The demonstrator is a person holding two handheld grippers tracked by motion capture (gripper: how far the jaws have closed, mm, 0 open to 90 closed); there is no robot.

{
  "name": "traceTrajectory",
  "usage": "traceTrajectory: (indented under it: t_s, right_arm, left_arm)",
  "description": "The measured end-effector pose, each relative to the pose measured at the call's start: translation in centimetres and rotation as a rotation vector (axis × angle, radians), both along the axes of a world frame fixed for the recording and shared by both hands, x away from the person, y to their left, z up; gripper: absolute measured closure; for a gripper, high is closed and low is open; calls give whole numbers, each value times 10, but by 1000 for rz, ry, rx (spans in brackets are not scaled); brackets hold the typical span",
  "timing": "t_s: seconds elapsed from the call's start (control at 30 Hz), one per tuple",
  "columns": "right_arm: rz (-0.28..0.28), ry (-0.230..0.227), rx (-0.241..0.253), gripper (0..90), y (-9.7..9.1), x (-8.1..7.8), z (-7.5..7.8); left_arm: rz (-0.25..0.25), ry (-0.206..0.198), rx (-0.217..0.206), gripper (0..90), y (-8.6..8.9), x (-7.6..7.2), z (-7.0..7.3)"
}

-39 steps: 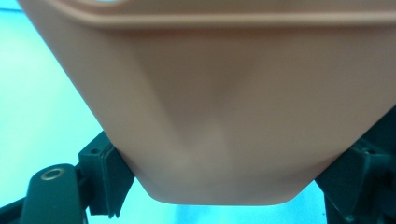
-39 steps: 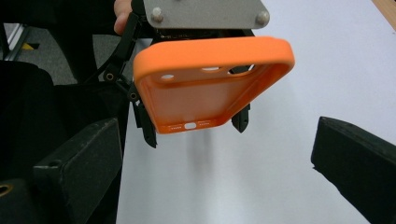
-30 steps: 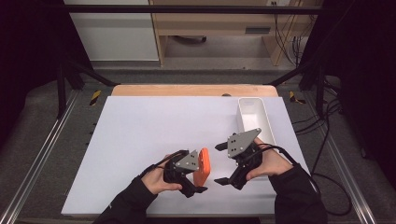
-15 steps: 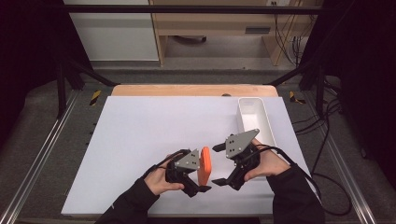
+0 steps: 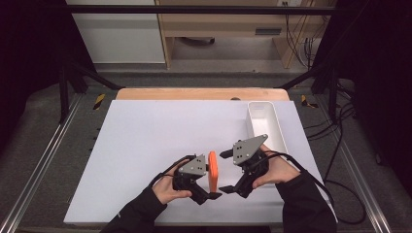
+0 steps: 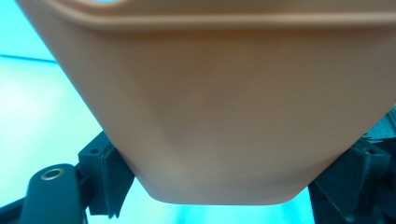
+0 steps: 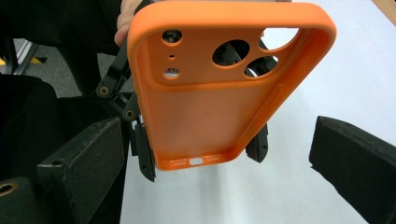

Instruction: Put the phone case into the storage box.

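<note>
An orange phone case [image 5: 212,170] is held off the white table [image 5: 155,136] near its front edge, standing on edge in the high view. My left gripper [image 5: 206,182] is shut on it, its jaws clamping the case's two long sides near the bottom end [image 6: 224,107]. In the right gripper view the case [image 7: 210,107] shows its inside, camera holes at the top, with the left gripper's fingers [image 7: 142,154] behind it. My right gripper [image 5: 224,172] faces the case from the right with its jaws wide apart. They have just been closing a little, and no pad [image 7: 84,163] touches the case.
A long white tray [image 5: 265,124] stands at the right of the table, just beyond my right hand. A wooden strip [image 5: 194,93] runs along the table's far edge. Cables [image 5: 340,160] trail off to the right.
The case has turned in my left gripper from a broader face-up showing to nearly edge-on in the high view. Both hands have kept their places.
</note>
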State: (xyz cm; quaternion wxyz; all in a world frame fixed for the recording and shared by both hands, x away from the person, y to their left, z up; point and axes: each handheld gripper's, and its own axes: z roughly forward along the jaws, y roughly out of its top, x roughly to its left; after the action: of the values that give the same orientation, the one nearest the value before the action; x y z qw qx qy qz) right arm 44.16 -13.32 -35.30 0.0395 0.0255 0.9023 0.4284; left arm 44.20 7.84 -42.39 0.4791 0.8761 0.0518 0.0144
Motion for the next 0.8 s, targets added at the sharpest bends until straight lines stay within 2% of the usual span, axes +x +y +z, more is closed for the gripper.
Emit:
traceTrajectory:
  t_s: [0.47, 0.8]
  right_arm:
    - [7, 17, 17, 40, 3, 1, -1]
    - [29, 27, 24, 54, 6, 0, -4]
  left_arm:
    - [-10, -23, -36, 152, -5, -3, -4]
    - [-34, -31, -21, 152, -9, -5, -7]
